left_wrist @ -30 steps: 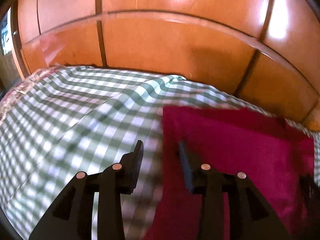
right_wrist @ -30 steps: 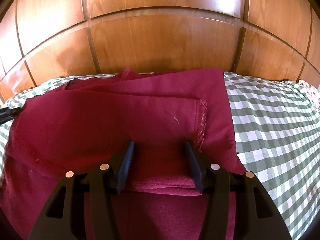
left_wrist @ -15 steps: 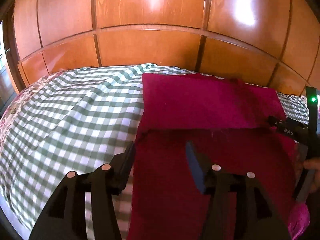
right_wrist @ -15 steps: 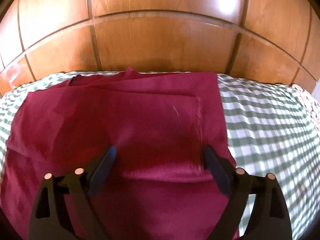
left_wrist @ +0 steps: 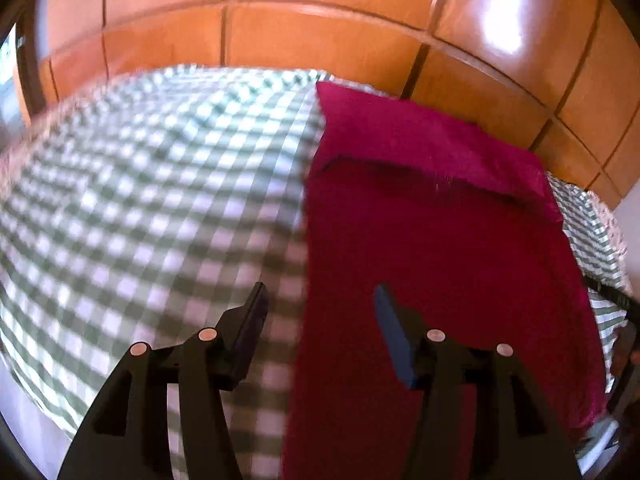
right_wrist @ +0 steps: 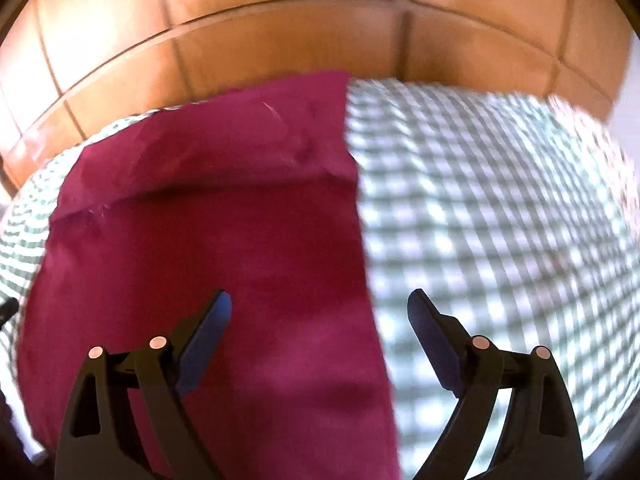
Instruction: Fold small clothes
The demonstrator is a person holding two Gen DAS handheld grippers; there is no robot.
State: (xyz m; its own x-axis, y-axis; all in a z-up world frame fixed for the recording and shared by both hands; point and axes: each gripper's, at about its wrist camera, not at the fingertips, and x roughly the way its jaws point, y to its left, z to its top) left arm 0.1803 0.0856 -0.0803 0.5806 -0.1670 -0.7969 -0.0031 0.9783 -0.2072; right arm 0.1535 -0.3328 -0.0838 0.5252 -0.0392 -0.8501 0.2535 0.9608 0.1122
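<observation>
A dark red garment (left_wrist: 440,240) lies flat on the bed with a folded layer crossing its far part. In the right wrist view the same garment (right_wrist: 208,240) fills the left half. My left gripper (left_wrist: 320,292) hangs open over the garment's left edge, one finger above the checked cover and the other above the red cloth. My right gripper (right_wrist: 320,296) stands wide open over the garment's right edge, likewise astride it. Neither gripper has anything between its pads. Both views are blurred by motion.
A green and white checked bedspread (left_wrist: 140,220) covers the bed and spreads out to the right in the other view as bedspread (right_wrist: 500,220). Glossy wooden panelling (left_wrist: 320,40) rises directly behind the bed. The bed's near edge drops away at lower left.
My right gripper let go of the folded red cloth, opened wide and slid right to the garment's edge. My left gripper widened and now sits over the garment's left edge.
</observation>
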